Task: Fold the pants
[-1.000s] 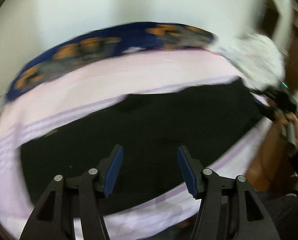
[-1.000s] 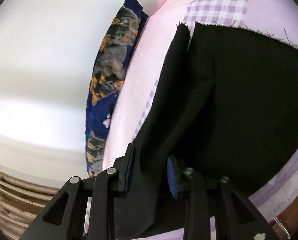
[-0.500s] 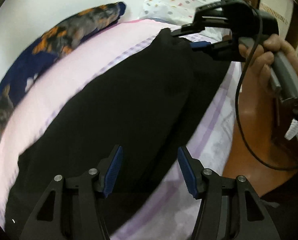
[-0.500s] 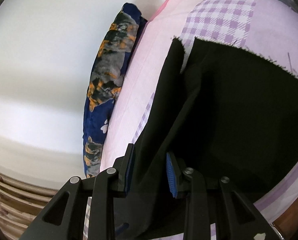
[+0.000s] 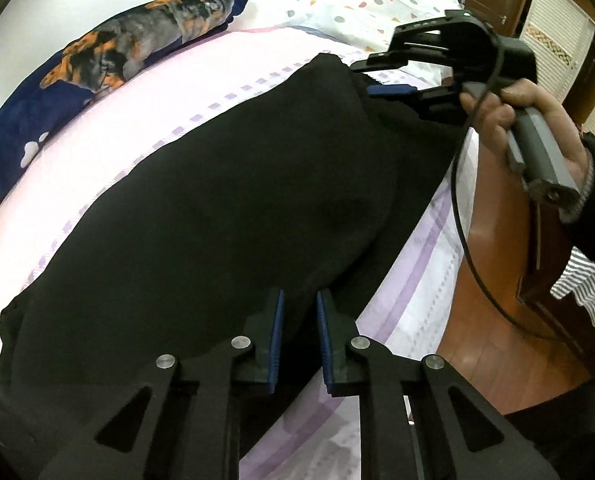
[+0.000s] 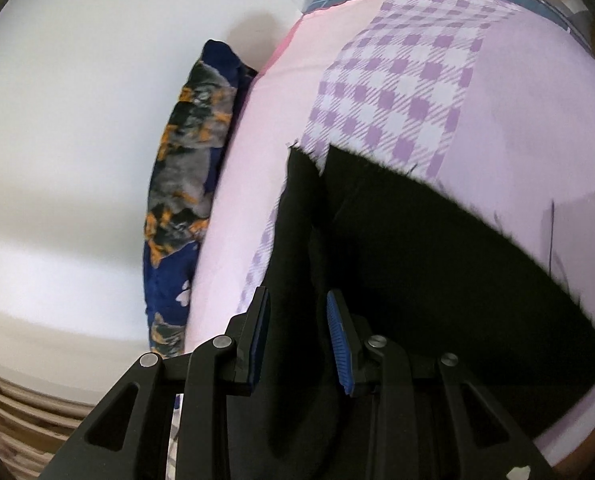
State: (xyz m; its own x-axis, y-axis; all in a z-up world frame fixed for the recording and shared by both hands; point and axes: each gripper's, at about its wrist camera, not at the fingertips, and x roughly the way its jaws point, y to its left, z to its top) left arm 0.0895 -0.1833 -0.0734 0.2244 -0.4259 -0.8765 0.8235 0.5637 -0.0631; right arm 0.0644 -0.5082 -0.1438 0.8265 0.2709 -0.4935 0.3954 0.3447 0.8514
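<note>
The black pants (image 5: 225,200) lie across a pink and lilac bedsheet (image 5: 145,96). My left gripper (image 5: 300,304) has closed on the near edge of the pants, with a fold of black cloth between its blue pads. My right gripper (image 5: 361,76) shows in the left wrist view at the far end of the pants, raised, pinching black cloth. In the right wrist view the right gripper (image 6: 297,304) holds a ridge of the pants (image 6: 437,264) between its narrowly parted fingers; the frayed hem lies beyond on the checked sheet (image 6: 397,92).
A navy pillow with orange and grey print (image 5: 109,56) lies along the white wall; it also shows in the right wrist view (image 6: 185,184). A white dotted duvet (image 5: 357,4) is at the bed's far end. Wooden floor (image 5: 489,320) lies right of the bed edge.
My left gripper has swung toward the right hand, come down on the pants' near edge and shut from wide open. The right gripper keeps its hold and has lifted the cloth a little.
</note>
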